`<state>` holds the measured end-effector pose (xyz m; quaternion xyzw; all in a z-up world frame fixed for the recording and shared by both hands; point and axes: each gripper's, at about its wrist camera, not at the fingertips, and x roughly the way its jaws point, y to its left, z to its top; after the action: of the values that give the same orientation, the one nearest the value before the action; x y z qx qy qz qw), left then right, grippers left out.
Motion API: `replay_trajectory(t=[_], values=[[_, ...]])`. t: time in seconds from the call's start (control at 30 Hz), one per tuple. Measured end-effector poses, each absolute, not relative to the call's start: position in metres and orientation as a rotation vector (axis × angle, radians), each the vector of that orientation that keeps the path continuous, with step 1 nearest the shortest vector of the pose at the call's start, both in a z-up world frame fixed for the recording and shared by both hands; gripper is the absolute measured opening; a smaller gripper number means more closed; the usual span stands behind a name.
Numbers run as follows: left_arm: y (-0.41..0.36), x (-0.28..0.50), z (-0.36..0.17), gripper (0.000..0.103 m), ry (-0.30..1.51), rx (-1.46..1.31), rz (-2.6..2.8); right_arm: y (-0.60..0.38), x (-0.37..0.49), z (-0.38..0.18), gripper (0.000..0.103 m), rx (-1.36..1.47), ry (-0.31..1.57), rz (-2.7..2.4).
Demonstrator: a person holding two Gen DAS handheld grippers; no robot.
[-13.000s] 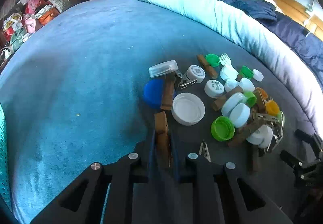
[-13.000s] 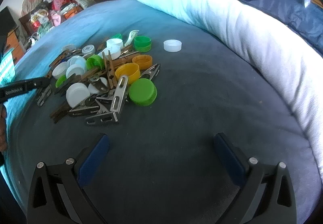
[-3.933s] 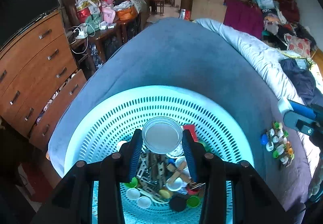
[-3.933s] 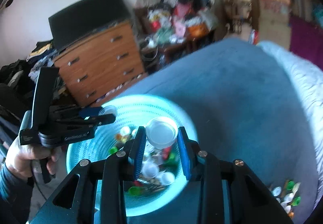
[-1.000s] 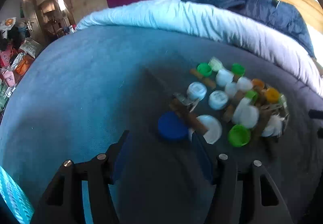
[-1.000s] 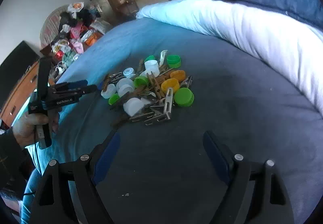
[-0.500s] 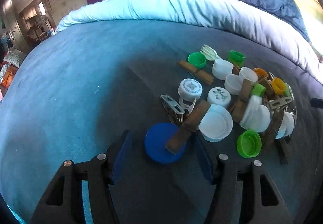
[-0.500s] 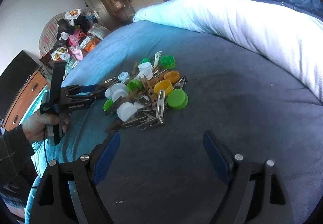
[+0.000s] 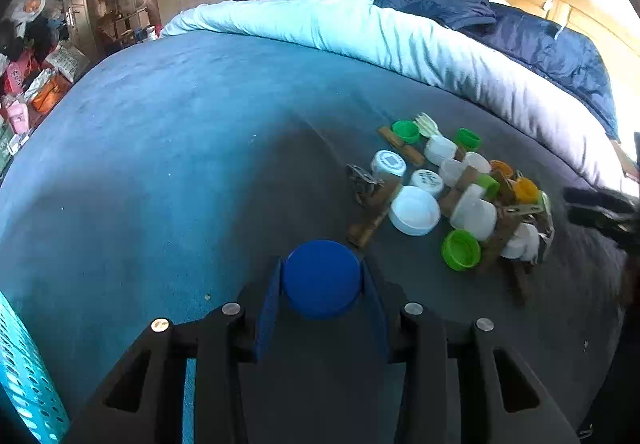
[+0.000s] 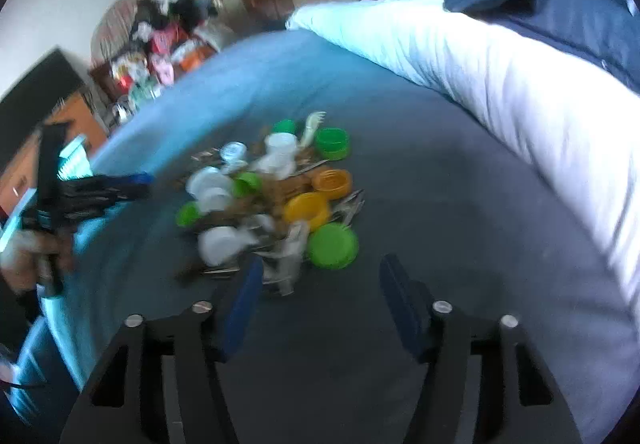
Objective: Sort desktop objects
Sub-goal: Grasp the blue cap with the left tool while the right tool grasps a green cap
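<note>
Left claw (image 9: pixel 322 284) closing, pads touching blue cap (image 9: pixel 321 278), lower centre; right claw (image 10: pixel 320 284) closing, empty, near green cap (image 10: pixel 333 245). Next, probably: lift to basket (image 9: pixel 24 376).

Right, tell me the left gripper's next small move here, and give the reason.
Probably finish the squeeze, then lift. The left gripper has its closing jaws on either side of the blue cap, pads at or near its sides. The cap sits apart from the pile of caps and pegs, so a straight lift should disturb nothing, and the teal basket waits at left.
</note>
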<state>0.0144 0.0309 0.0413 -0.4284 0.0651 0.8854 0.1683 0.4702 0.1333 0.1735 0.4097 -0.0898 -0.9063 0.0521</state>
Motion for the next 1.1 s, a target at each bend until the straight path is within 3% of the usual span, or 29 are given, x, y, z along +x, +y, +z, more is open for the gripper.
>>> replay_trajectory(t=[0.13, 0.43, 0.47, 0.53, 0.73, 1.1], values=[[0.043, 0.012, 0.039, 0.041, 0.198, -1.217, 2.500, 0.136, 0.458, 0.162, 0.042, 1.308, -0.190, -2.703], [0.040, 0.009, 0.027, 0.041, 0.169, -1.256, 2.489, 0.108, 0.440, 0.153, 0.042, 1.312, 0.010, -2.671], [0.037, 0.007, 0.023, 0.041, 0.153, -1.271, 2.493, 0.107, 0.442, 0.153, 0.038, 1.313, 0.024, -2.689], [0.033, 0.007, 0.021, 0.041, 0.122, -1.276, 2.491, 0.113, 0.444, 0.155, 0.029, 1.310, -0.006, -2.714], [0.038, 0.017, 0.035, 0.041, 0.141, -1.226, 2.509, 0.131, 0.464, 0.177, 0.029, 1.227, -0.169, -2.798], [0.052, 0.053, 0.123, 0.041, 0.175, -1.081, 2.669, 0.119, 0.489, 0.247, 0.029, 1.083, -0.304, -2.916]])
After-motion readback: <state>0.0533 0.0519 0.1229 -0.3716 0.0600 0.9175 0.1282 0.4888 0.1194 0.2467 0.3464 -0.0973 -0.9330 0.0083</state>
